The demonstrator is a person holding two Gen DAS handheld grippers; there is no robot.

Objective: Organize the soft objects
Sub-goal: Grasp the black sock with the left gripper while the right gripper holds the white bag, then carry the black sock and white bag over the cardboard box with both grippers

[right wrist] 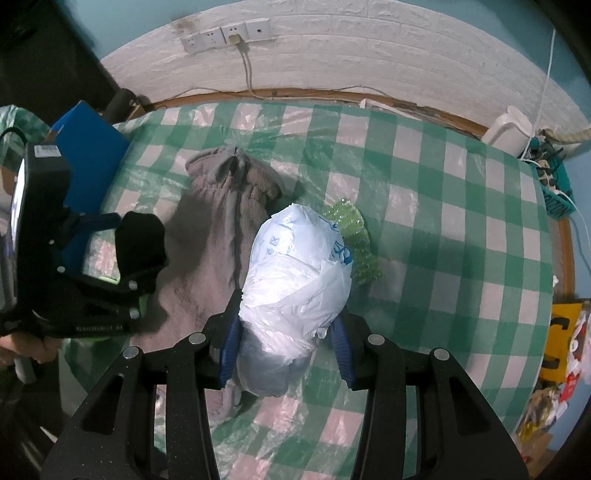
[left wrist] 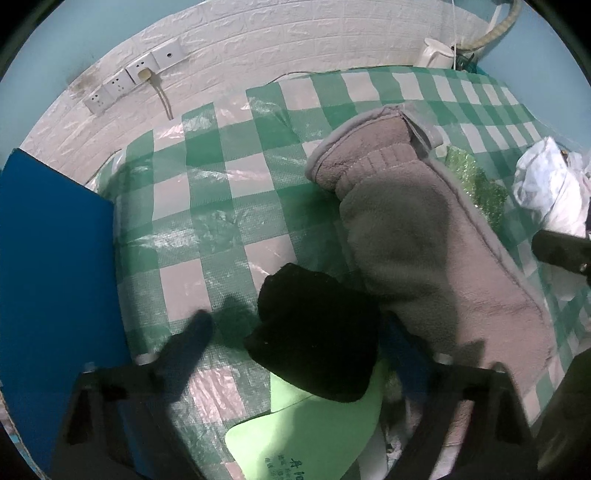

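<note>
Checked tablecloth, white brick wall, wall sockets

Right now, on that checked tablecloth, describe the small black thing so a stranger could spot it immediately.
Find the green and white checked tablecloth, then the long grey fleece cloth lying on it. At that cloth's left edge sits a black sock, bunched up beside the blue board. It is the only black soft item there.

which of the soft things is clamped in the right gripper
The white plastic bag bundle, squeezed between the right gripper's blue pads. The grey fleece cloth lies flat on the table; the black sock is at the left gripper.
</note>
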